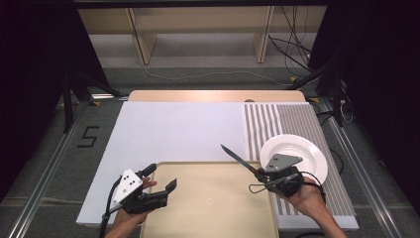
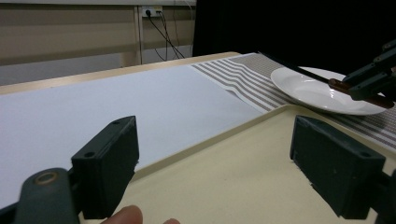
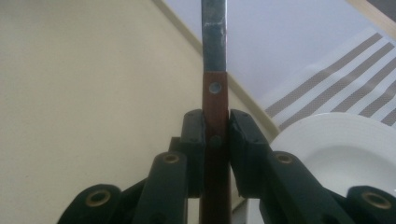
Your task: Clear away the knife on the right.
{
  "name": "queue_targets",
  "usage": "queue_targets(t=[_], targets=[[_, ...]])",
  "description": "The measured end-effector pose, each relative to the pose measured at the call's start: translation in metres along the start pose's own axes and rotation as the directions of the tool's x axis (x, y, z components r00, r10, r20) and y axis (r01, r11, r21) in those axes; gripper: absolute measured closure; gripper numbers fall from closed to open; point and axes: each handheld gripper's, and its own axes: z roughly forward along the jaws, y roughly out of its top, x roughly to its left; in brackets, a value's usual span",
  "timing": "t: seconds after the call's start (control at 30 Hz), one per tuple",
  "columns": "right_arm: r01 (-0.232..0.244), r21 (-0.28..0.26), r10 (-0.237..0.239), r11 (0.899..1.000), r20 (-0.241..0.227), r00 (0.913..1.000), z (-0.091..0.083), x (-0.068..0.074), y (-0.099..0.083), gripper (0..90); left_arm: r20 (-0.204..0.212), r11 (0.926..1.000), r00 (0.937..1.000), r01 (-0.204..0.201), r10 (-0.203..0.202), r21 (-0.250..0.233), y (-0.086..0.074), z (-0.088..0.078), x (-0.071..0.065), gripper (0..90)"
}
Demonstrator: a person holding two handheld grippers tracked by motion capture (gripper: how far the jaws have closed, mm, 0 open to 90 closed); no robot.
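Observation:
A knife (image 1: 238,158) with a dark blade and a brown wooden handle (image 3: 215,135) points up and to the left over the far right corner of the beige tray (image 1: 208,208). My right gripper (image 1: 261,173) is shut on that handle, both pads pressed against its sides. The white plate (image 1: 302,153) lies just right of that gripper on the striped mat (image 1: 292,119). My left gripper (image 1: 161,179) is open over the tray's near left part, nothing between its jaws. In the left gripper view the knife (image 2: 299,71) and plate (image 2: 313,88) lie at the far right.
The tray rests on a white board (image 1: 178,129) covering most of the wooden table (image 1: 218,95). Dark floor, metal rails and cables surround the table. A shelf unit (image 1: 198,29) stands beyond its far edge.

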Motion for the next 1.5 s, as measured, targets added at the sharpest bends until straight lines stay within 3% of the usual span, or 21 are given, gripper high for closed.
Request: queue_targets(t=[0.27,0.4,0.53,0.8,0.97,1.1,1.5], targets=[[0.004,0.021,-0.003,1.0,-0.028,0.9996,-0.002,0.011,-0.004,77.2,-0.002,1.0,1.0,-0.005,0.005,0.003,0.0,0.0,0.0,15.5],[-0.012,0.039,0.014,0.999,-0.049,0.9987,-0.003,0.017,-0.009,77.2,-0.002,1.0,1.0,-0.005,0.005,0.004,0.0,0.0,0.0,15.5],[-0.055,0.046,0.059,0.997,-0.094,0.9939,-0.004,0.023,-0.013,77.2,-0.001,1.0,1.0,-0.006,0.006,0.004,0.0,0.0,0.0,15.4],[-0.048,0.1,0.061,0.994,-0.128,0.9899,0.001,0.033,-0.019,77.2,-0.002,1.0,1.0,-0.005,0.005,0.004,0.0,0.0,0.0,15.4],[-0.015,0.186,0.046,0.982,-0.162,0.9857,0.01,0.045,-0.023,77.3,-0.002,1.0,1.0,-0.005,0.005,0.003,0.0,0.0,0.0,15.4],[-0.027,0.226,0.068,0.974,-0.178,0.9816,0.013,0.05,-0.024,77.2,-0.001,1.0,1.0,-0.004,0.004,0.005,-0.001,0.0,0.0,15.5],[-0.036,0.274,0.094,0.961,-0.203,0.9747,0.016,0.064,-0.029,77.1,-0.002,1.0,1.0,-0.006,0.006,0.005,-0.001,0.0,0.0,15.4]])
